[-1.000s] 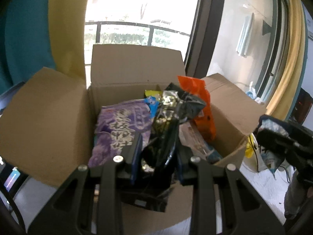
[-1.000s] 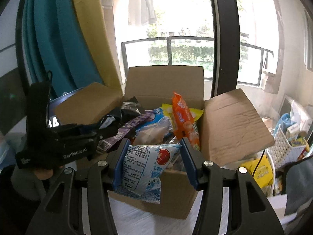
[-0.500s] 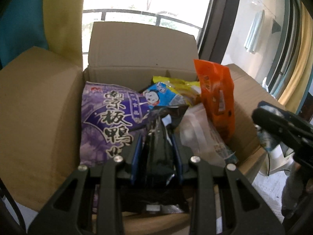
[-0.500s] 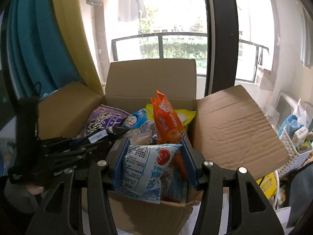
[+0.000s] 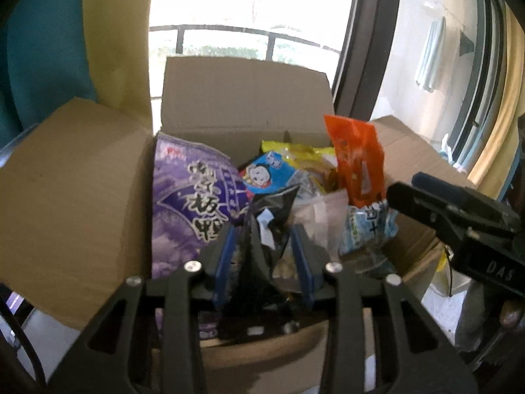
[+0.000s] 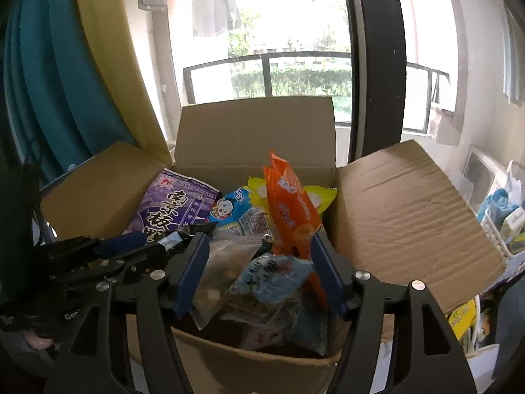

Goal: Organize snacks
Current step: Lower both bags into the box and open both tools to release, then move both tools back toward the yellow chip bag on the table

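An open cardboard box (image 5: 242,98) (image 6: 256,131) holds several snack bags: a purple bag (image 5: 190,190) (image 6: 170,207), an orange bag (image 5: 357,161) (image 6: 288,210), a blue cartoon bag (image 5: 269,174) and a yellow one (image 6: 315,197). My left gripper (image 5: 262,246) is shut on a black snack bag (image 5: 269,216) over the box's near side. My right gripper (image 6: 259,262) is open over the box; a light blue snack bag (image 6: 272,275) lies loose between its fingers, on the pile.
The box flaps stand open to the left (image 5: 72,190) and right (image 6: 413,216). A window with a railing (image 6: 269,75) is behind the box. A white basket of items (image 6: 502,223) stands at the right. Teal and yellow curtains (image 6: 65,82) hang on the left.
Both grippers have moved over the box. The right gripper has opened and let the light blue bag drop onto the pile. The left still holds the black bag, lower in the box.
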{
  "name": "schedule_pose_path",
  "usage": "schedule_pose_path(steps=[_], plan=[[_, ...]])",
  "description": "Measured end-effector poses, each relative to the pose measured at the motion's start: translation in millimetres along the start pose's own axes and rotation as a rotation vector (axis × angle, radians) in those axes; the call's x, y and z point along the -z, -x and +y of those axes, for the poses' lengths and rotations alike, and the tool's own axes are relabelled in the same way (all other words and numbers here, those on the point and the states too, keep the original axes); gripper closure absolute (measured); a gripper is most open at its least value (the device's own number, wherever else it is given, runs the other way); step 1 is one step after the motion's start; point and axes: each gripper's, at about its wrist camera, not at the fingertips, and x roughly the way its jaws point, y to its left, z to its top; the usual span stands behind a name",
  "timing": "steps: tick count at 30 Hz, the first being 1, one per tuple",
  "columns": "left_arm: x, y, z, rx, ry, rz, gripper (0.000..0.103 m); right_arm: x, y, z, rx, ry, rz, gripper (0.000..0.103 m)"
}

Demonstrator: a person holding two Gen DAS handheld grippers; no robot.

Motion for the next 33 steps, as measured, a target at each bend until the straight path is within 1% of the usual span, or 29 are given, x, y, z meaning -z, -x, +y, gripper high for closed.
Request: schedule_pose_path(steps=[2,8,14,19,27,28,29,30,33], plan=[[-1,6,0,0.006,0.007,-0.009,0.056,0,5,2,0.001,0.007,-0.003,0.035],[0,28,-4,0.007,0.005,-0.026,0.056,3,23,10,0.004,0.027,-0.011,0.035],[5,58,-10,0.006,-0.005,-0.055,0.055,13,48,19,0.002,0.030,-0.023,0.035],[17,82,-15,0.008,-0.018,-0.069,0.053,24,69,25,-0.001,0.024,-0.026,0.035],[47,120,-20,0.009,-0.030,-0.080,0.049,52,101,41,-0.003,0.024,-0.003,0.035],[50,124,-20,0.008,-0.030,-0.080,0.046,55,104,43,-0.003,0.023,-0.001,0.035],[54,128,-19,0.009,-0.030,-0.080,0.035,59,107,44,-0.004,0.020,0.002,0.035],[58,133,-19,0.015,-0.028,-0.082,0.026,65,111,46,-0.006,0.018,0.008,0.035],[71,145,-18,0.019,-0.029,-0.081,0.024,78,116,51,-0.008,0.009,0.027,0.035]])
